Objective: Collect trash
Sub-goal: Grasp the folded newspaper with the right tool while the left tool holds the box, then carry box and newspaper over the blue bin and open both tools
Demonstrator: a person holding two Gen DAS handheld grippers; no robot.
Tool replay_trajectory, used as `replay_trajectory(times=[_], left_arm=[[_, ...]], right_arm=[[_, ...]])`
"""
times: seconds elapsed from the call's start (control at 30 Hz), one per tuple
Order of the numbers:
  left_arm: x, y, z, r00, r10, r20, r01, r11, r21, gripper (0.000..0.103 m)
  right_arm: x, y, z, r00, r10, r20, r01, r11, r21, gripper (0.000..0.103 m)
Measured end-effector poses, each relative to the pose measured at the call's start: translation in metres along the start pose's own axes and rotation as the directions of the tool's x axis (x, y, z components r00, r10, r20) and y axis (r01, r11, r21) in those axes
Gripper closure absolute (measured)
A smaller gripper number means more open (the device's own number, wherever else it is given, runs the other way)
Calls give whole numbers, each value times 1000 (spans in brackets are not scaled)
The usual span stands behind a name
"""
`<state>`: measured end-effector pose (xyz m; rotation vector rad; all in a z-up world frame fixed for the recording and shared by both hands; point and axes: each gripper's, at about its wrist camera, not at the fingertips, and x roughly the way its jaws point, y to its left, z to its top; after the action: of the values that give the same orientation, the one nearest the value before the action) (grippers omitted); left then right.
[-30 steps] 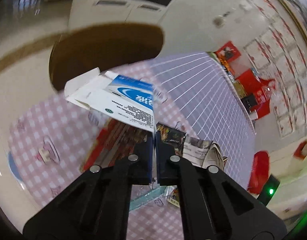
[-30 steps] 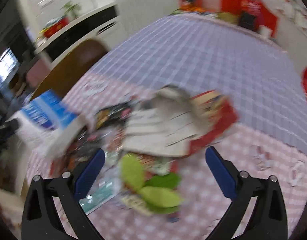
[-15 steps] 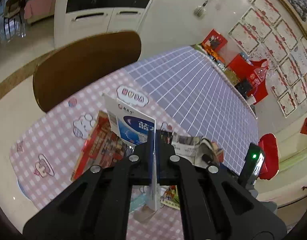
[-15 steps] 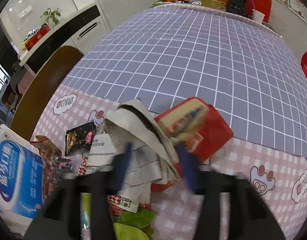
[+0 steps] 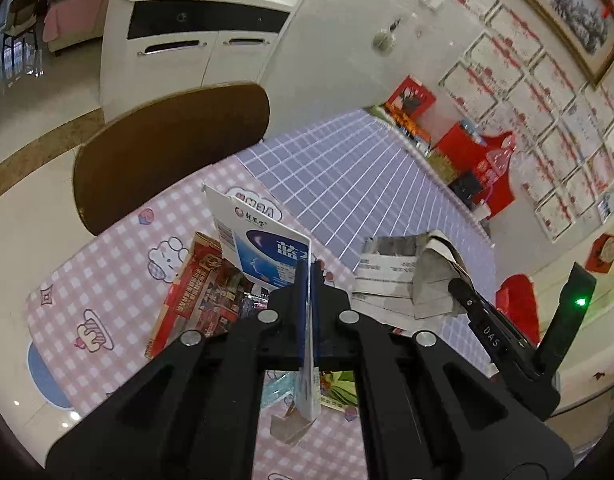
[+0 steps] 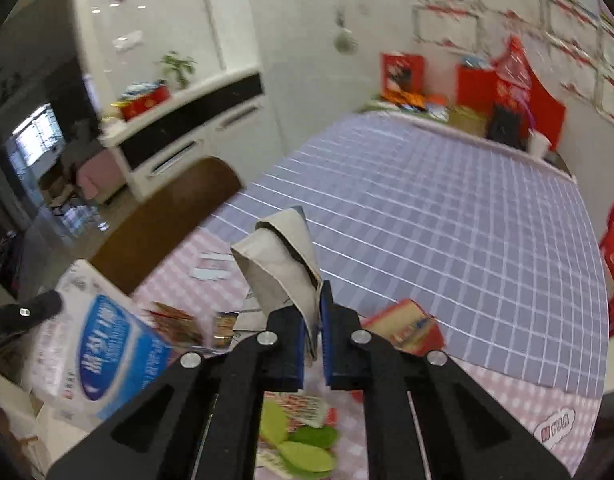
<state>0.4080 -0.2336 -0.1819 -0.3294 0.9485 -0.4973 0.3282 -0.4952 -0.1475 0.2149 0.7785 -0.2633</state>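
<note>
My left gripper (image 5: pixel 307 276) is shut on a flattened white and blue carton (image 5: pixel 263 248), held edge-on above the trash pile. In the right wrist view the same carton (image 6: pixel 107 344) shows blurred at the lower left. My right gripper (image 6: pixel 313 300) pinches a folded grey newspaper (image 6: pixel 279 260); its jaws are closing with the paper pressed between the blue pads. The newspaper (image 5: pixel 391 276) hangs lifted off the table, to the right of the carton in the left wrist view. A red flat wrapper (image 5: pixel 195 292) and green peels (image 6: pixel 303 444) lie on the table below.
The table wears a pink checked cloth (image 5: pixel 107 280) near me and a purple grid cloth (image 6: pixel 447 220) beyond. A red box (image 6: pixel 407 328) lies where they meet. A brown chair back (image 5: pixel 167 140) stands at the table's left edge. Red items (image 6: pixel 507 92) crowd the far end.
My right gripper went from wide open over the pile to shut on the newspaper and rose with it. My left gripper rose too, and the carton turned from flat to edge-on.
</note>
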Motion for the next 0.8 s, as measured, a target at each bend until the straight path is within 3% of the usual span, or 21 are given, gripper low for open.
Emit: replay_trajectory(times=[0.1, 0.23, 0.37, 0.47, 0.67, 0.8], left_arm=[[-30, 18, -1, 999, 8, 34, -7, 1000, -29, 101], [-83, 71, -10, 995, 61, 79, -52, 993, -110, 101], [-140, 147, -28, 981, 160, 110, -136, 971, -195, 101], [-173, 214, -49, 966, 239, 97, -206, 941, -269, 101], [-193, 357, -98, 936, 351, -13, -328, 860, -391, 101], [-164, 442, -129, 918, 381, -114, -392, 818, -421, 101]], right_arm=[[-12, 41, 1, 997, 78, -1, -78, 995, -64, 96], [-14, 108, -10, 980, 194, -51, -199, 972, -128, 96], [-11, 208, -38, 933, 326, -153, -352, 916, -195, 96], [-8, 282, -69, 898, 377, -227, -427, 870, -245, 96], [35, 413, -164, 829, 365, -423, -502, 819, -278, 96], [86, 470, -239, 817, 277, -506, -475, 821, -317, 96]])
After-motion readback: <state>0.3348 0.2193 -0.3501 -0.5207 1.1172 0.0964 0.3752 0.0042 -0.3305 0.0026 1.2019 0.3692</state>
